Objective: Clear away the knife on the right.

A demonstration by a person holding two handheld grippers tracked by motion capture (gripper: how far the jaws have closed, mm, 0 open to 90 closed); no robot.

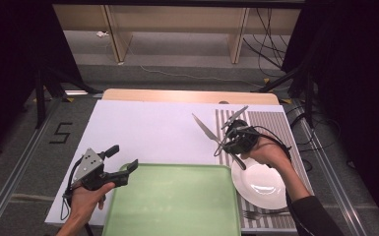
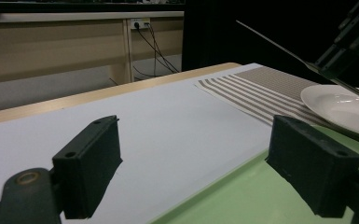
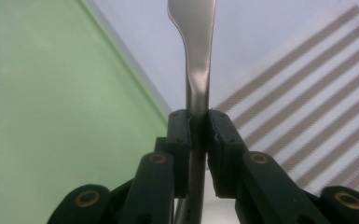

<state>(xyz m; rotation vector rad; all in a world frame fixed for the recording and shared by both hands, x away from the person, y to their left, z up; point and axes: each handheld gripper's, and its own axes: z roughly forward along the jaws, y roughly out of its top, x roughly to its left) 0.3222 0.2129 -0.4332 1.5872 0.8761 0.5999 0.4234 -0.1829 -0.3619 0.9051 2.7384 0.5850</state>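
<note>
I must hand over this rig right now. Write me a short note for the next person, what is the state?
Right gripper: shut on the knife, held in the air above the striped mat, blade toward the green tray.
Left gripper: open, holding nothing, at the tray's left corner.
White plate and fork are on the mat.
Done: knife picked up.
Left: probably put knife, then fork and plate, on the tray.

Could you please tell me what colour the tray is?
The tray is pale green, plainest in the high view.
</note>
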